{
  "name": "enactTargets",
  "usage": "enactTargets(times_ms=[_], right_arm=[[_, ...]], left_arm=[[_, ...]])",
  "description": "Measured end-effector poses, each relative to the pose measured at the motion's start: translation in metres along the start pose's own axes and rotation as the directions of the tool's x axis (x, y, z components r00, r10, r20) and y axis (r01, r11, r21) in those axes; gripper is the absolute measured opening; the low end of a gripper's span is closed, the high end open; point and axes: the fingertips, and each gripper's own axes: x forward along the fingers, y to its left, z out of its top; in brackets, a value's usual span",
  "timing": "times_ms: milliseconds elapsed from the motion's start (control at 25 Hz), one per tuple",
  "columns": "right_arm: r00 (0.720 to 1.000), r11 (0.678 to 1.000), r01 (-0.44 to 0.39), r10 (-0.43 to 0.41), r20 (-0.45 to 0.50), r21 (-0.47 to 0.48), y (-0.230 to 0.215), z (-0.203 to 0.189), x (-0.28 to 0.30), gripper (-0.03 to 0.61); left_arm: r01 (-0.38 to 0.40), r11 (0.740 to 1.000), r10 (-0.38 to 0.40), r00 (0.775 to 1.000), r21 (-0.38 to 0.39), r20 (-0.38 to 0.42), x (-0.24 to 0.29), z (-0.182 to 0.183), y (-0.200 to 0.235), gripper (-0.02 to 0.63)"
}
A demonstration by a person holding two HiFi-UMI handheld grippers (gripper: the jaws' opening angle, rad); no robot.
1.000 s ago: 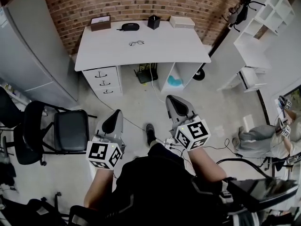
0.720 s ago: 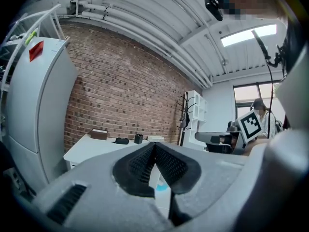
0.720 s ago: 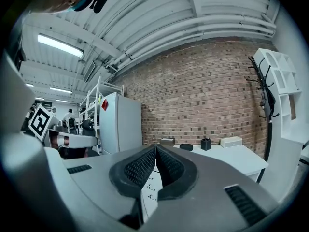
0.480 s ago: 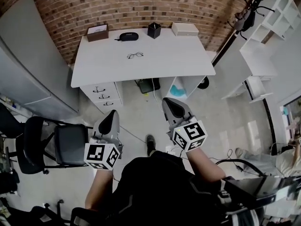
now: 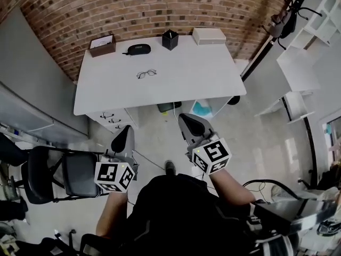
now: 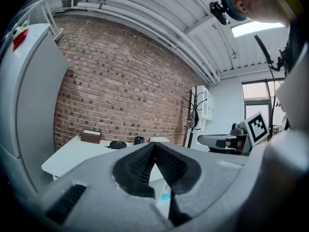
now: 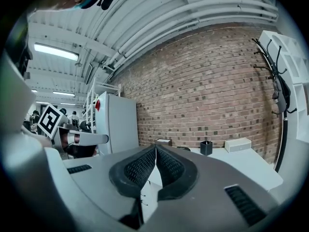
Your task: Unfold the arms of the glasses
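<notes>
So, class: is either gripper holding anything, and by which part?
Nothing is held. The left gripper and right gripper are shut and empty; the glasses lie on the desk.

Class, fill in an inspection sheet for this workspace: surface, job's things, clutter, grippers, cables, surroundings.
Surface: white desk, mostly bare, against the wall.
Job's things: glasses lying near the desk's middle, untouched; whether the arms are folded is too small to tell.
Clutter: brown box, black case, black cup and white box lined along the back edge.
Grippers: left gripper and right gripper both shut and empty, short of the desk.
Cables: thin cable on the floor before the desk.
Surroundings: brick wall, black chair, white shelving.
</notes>
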Motion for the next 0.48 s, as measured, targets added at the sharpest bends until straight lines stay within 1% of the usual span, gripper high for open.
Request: enactTargets(times_ms=[240, 400, 480], right_arm=[[1.000, 0.999, -0.012, 0.011, 0.012, 0.034, -0.047, -0.002, 0.018, 0.009], [1.000, 0.998, -0.021, 0.020, 0.023, 0.064, -0.063, -0.003, 0.028, 0.009], [0.999, 0.998, -0.022, 0.021, 0.025, 0.051, -0.069, -0.001, 0.032, 0.009]], left_arm=[[-0.035, 0.999, 0.035, 0.999, 0.025, -0.028, 0.040, 0.001, 0.000, 0.009], [-0.050, 0.998, 0.052, 0.997, 0.049, -0.052, 0.055, 0.001, 0.002, 0.009], [-0.054, 0.997, 0.058, 0.996, 0.058, -0.061, 0.064, 0.002, 0.003, 0.009]])
